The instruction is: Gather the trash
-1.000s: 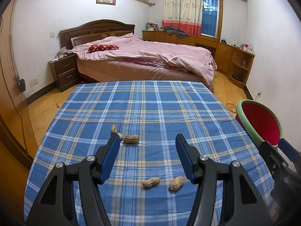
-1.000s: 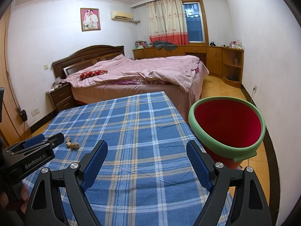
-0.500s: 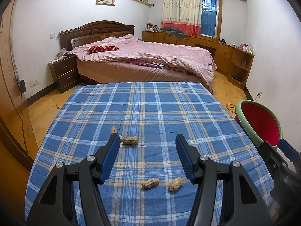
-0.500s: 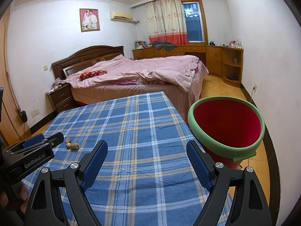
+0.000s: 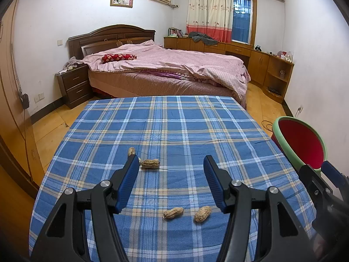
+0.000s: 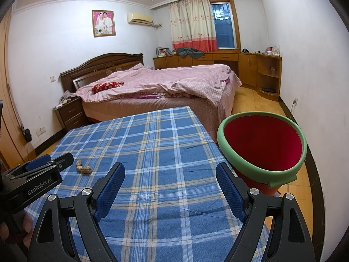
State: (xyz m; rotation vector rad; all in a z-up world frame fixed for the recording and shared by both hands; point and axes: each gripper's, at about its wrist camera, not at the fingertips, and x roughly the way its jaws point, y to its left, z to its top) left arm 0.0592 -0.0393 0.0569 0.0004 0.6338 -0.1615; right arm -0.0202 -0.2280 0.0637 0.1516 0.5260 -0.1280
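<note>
Several peanut shells lie on the blue plaid tablecloth [image 5: 174, 126]. Two peanuts [image 5: 173, 212] [image 5: 202, 213] lie close below my left gripper [image 5: 171, 167], which is open and empty above the cloth. Another peanut [image 5: 150, 163] and a smaller shell [image 5: 131, 151] lie by its left fingertip. A red bin with a green rim [image 6: 261, 146] stands off the table's right edge; it also shows in the left wrist view [image 5: 301, 144]. My right gripper [image 6: 170, 172] is open and empty over the right part of the table, left of the bin. The far peanuts [image 6: 84, 169] show there too.
A bed with a pink cover [image 5: 170, 69] stands just beyond the table's far edge. A dark nightstand [image 5: 74, 85] is at the left wall, wooden cabinets [image 5: 261, 63] at the right. Wood floor surrounds the table.
Both views have shifted very slightly; the left gripper has eased back a little. Both grippers stay open and the peanuts have not moved.
</note>
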